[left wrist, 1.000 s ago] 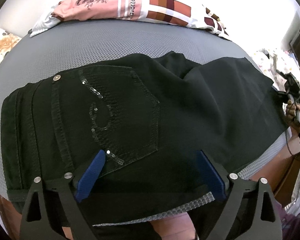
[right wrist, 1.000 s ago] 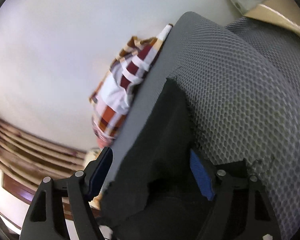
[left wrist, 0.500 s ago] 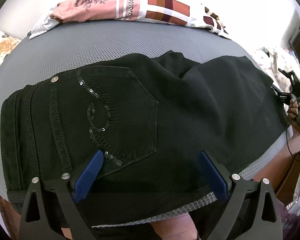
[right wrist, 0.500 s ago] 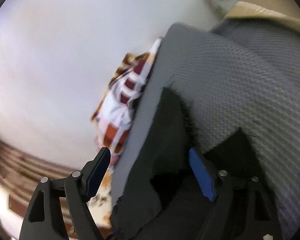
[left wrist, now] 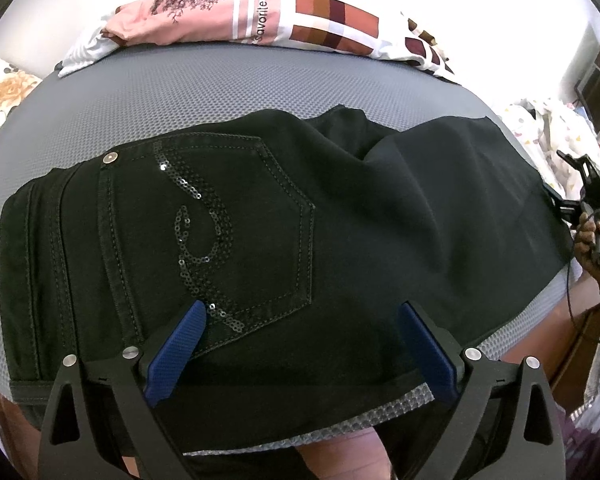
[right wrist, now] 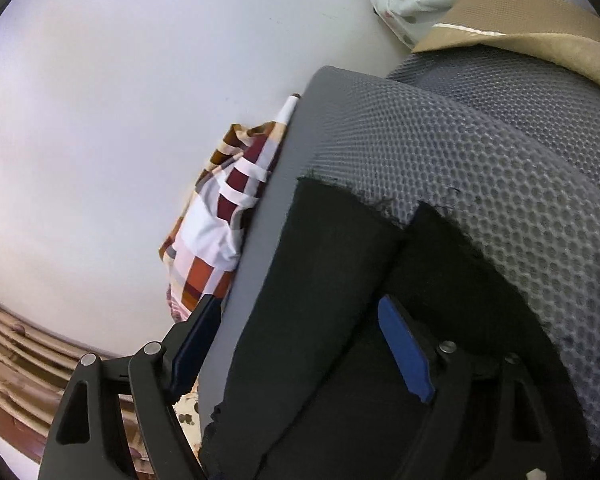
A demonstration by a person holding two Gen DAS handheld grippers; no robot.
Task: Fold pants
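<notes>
Black pants [left wrist: 340,248] lie flat across a grey mesh mattress [left wrist: 220,92], waistband at the left and a sequined back pocket [left wrist: 204,232] facing up. My left gripper [left wrist: 300,344] is open above the pants' near edge, blue pads spread wide. In the right wrist view the pants' leg end [right wrist: 320,280] hangs over the mattress edge [right wrist: 480,180]. My right gripper [right wrist: 296,348] is open with that leg end between its blue fingers. The right gripper also shows in the left wrist view [left wrist: 588,200], at the pants' right end.
A pink and checked bundle of clothes [left wrist: 260,16] lies along the mattress's far edge, also visible in the right wrist view [right wrist: 228,216]. A floral cloth [left wrist: 0,96] sits at far left. A spotted white fabric [left wrist: 556,132] lies at the right. A white wall stands behind.
My left gripper has drawn back slightly, so more of the pants shows. My right gripper has tilted and shifted around the leg end, still open.
</notes>
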